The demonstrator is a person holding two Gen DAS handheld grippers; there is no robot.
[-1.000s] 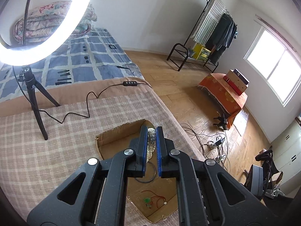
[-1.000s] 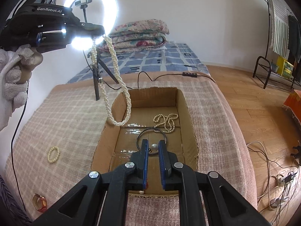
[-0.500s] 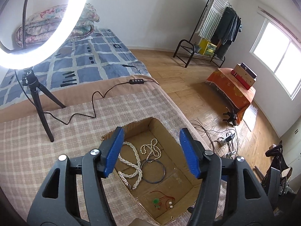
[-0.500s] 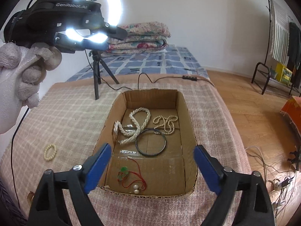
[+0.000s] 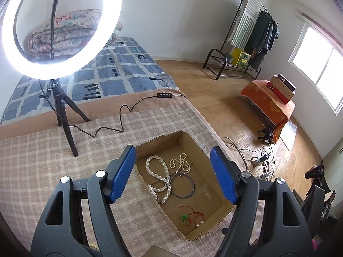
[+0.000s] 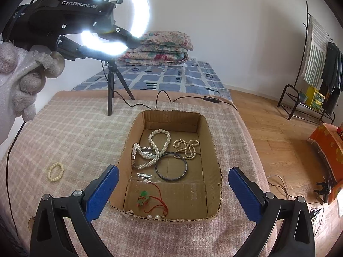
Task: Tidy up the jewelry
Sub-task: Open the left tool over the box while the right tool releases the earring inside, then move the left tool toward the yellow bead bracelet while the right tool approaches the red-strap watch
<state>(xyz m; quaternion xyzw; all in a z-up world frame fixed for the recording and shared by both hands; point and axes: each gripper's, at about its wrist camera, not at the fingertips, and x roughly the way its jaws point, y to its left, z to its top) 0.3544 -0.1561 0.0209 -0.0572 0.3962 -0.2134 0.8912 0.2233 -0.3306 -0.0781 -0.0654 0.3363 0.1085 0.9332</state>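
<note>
An open cardboard box (image 6: 212, 150) sits on the checked blanket. On its floor lie a long pearl necklace (image 6: 154, 150), a short pearl string (image 6: 186, 146), a dark bangle (image 6: 171, 179) and a red cord with a green pendant (image 6: 143, 199). My right gripper (image 6: 173, 169) hovers over the box's near end. Its jaws are opening wide, with nothing between the pads. My left gripper (image 5: 172, 150) hangs above the box's left rim (image 5: 193, 143), over the necklace (image 5: 159, 175). Its jaws are also opening, and they are empty. A pearl bracelet (image 6: 56, 171) lies on the blanket left of the box.
A lit ring light (image 5: 53, 27) on a black tripod (image 6: 111, 98) stands behind the box, and its cable (image 5: 120, 117) trails across the blanket. A gloved hand (image 6: 21, 75) holds the left gripper at upper left. The bed edge drops to a wooden floor on the right.
Both grippers went from shut to wide open and drew up and back a little. The long necklace that hung from the left gripper now lies in the box.
</note>
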